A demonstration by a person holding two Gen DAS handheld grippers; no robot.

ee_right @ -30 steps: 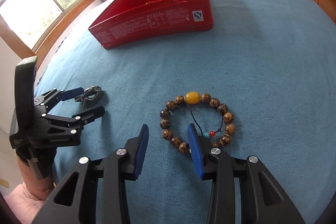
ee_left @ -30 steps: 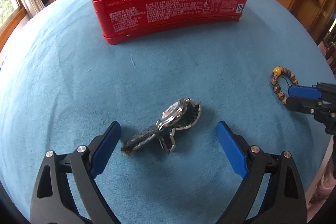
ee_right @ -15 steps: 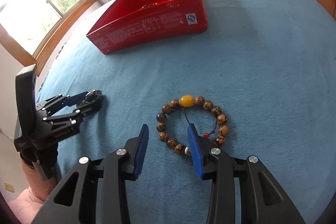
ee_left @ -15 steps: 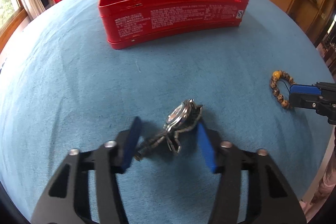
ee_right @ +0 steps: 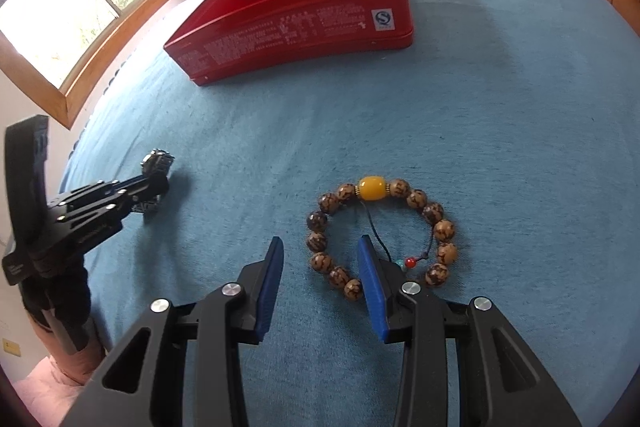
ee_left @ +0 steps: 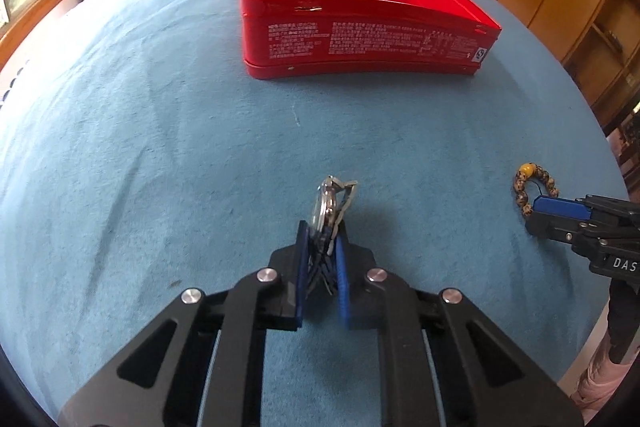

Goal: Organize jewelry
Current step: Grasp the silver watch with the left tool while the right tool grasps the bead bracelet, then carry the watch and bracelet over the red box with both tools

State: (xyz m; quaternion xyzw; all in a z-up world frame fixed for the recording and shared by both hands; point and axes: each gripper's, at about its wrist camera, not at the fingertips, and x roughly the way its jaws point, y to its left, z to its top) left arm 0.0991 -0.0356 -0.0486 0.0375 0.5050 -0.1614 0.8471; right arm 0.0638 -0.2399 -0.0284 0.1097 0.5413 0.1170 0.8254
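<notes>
Wristwatch (ee_left: 330,211): silver-toned case with a metal link band, stood on edge, its face turned left, the band folded and bunched between the blue pads. It sits at the near middle of the blue-covered tabletop (ee_left: 160,167). The left claw (ee_left: 321,259) has just been closing and now pinches the watch band, jaws nearly together.

Bead bracelet (ee_right: 380,235): a ring of mottled brown beads with one larger amber-yellow bead at its far side; a dark cord hangs inside the ring, carrying a small red bead and a small teal bead. It lies flat on the tabletop, to the right of the watch and well apart from it. The right claw (ee_right: 320,279) stands partly open astride the near-left arc of the ring, one pad inside the ring and one outside; the pads do not press on the beads.

Red tin box (ee_left: 360,27): open-topped, white print on its near wall, at the far side of the tabletop. Small dark items lie inside, too small to identify.
</notes>
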